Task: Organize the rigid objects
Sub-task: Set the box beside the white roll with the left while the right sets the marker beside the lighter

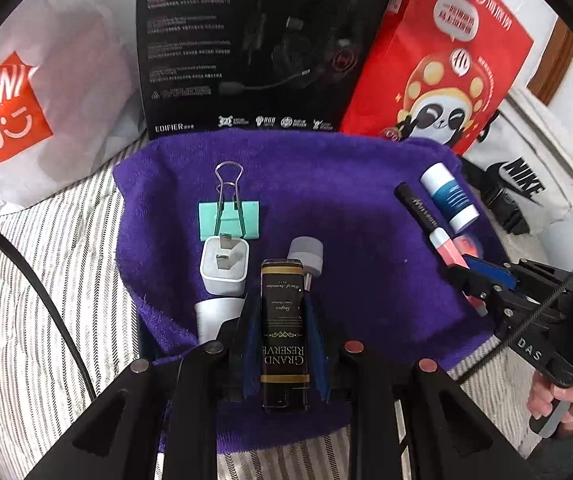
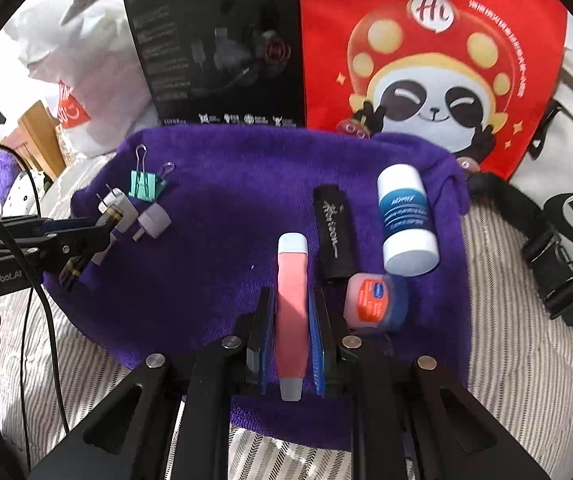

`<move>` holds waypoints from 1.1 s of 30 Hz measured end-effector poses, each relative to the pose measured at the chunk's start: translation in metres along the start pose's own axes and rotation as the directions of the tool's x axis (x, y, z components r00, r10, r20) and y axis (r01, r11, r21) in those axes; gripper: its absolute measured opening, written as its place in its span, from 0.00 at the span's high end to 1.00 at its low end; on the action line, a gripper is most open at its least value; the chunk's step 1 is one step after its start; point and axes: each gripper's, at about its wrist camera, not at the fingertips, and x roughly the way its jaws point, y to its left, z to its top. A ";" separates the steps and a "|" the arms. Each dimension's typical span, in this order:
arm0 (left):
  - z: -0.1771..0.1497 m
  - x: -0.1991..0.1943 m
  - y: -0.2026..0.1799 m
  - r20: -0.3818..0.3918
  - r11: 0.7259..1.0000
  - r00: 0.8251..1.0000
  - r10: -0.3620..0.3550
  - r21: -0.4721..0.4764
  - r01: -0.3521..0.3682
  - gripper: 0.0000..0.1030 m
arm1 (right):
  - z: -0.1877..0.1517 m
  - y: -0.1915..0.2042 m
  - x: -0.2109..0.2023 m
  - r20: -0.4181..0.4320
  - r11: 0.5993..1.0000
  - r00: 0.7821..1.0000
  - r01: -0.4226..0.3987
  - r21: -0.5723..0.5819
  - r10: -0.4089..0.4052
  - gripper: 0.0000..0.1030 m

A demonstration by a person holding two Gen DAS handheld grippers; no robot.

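Sorting small hard items into two groups on a purple towel (image 1: 346, 200), a person appears mid-placement with both tools loaded. On the left, the left gripper (image 1: 284, 320) is clamped on a black tin (image 1: 283, 332), hovering beside a white charger (image 1: 225, 268), a grey plug (image 1: 306, 256) and a green binder clip (image 1: 229, 220). On the right, the right gripper (image 2: 292, 320) is clamped on a pink tube (image 2: 292, 300), near a black tube (image 2: 332, 236), a white bottle (image 2: 404, 220) and a small jar (image 2: 376, 300). Next, seemingly: lower each, then release.

Both wrist cameras look steeply down, close over the shared purple towel (image 1: 326, 200).
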 end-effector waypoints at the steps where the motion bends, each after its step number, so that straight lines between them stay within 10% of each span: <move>1: 0.000 0.002 0.000 -0.004 1.000 1.000 0.008 0.001 -0.008 0.78 | -0.001 0.001 0.001 -0.003 1.000 1.000 -0.002 -0.006 0.002 0.84; 33: -0.010 0.019 -0.014 -0.068 0.998 0.996 0.061 0.018 -0.060 0.74 | -0.008 -0.004 0.015 -0.019 0.999 0.999 -0.040 -0.010 0.040 0.83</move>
